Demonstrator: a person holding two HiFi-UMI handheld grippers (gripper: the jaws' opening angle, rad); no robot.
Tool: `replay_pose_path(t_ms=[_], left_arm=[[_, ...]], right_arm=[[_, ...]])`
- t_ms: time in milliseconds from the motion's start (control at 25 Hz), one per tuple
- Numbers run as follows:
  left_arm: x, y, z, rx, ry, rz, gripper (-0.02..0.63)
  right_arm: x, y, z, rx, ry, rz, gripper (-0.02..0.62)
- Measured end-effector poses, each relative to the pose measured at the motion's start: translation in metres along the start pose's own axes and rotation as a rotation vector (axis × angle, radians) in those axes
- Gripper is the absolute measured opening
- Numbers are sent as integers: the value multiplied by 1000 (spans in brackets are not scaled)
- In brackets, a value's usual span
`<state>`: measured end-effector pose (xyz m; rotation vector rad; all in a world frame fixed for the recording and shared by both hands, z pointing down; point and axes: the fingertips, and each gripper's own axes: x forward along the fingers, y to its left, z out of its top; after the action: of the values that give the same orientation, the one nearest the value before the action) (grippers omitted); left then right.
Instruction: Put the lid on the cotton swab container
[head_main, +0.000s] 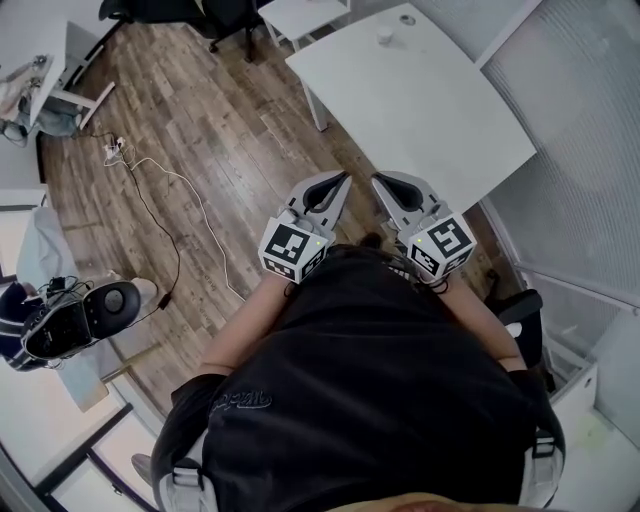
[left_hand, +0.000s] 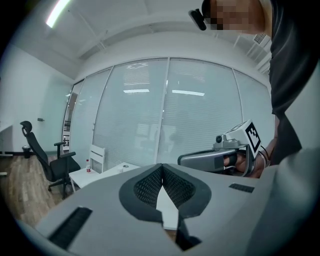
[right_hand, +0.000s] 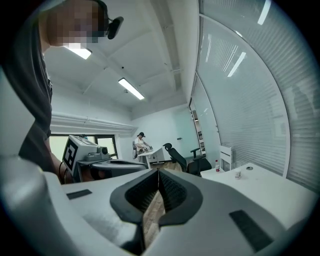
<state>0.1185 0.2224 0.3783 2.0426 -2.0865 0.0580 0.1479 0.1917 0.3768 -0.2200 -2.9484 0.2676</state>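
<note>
On the far end of the white table (head_main: 420, 110) stands a small cotton swab container (head_main: 385, 36), and its round lid (head_main: 407, 19) lies just beyond it. Both grippers are held close to the person's body, short of the table's near edge and well away from these things. The left gripper (head_main: 343, 179) is shut and holds nothing. The right gripper (head_main: 378, 181) is shut too, with nothing between its fingers. In the right gripper view the container (right_hand: 238, 174) and lid (right_hand: 249, 168) show small on the table (right_hand: 260, 185). The left gripper view shows the lid (left_hand: 125, 166) faintly.
A glass wall runs along the table's right side. Black office chairs (head_main: 215, 15) and a small white side table (head_main: 300, 14) stand beyond it. A white cable (head_main: 170, 185) trails over the wooden floor at left. A person (right_hand: 141, 142) works at a distant desk.
</note>
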Motion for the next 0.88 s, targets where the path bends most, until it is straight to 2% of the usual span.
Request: replay_pose_path(t_ms=[200, 440, 880], left_arm=[[22, -1, 5, 19, -5, -13, 15], [50, 19, 6, -4, 21, -43, 15], [79, 78, 27, 28, 30, -199, 15]], right_arm=[[-5, -23, 0, 24, -3, -18, 25], [-2, -55, 6, 73, -7, -74, 25], [57, -85, 30, 86, -52, -200, 25]])
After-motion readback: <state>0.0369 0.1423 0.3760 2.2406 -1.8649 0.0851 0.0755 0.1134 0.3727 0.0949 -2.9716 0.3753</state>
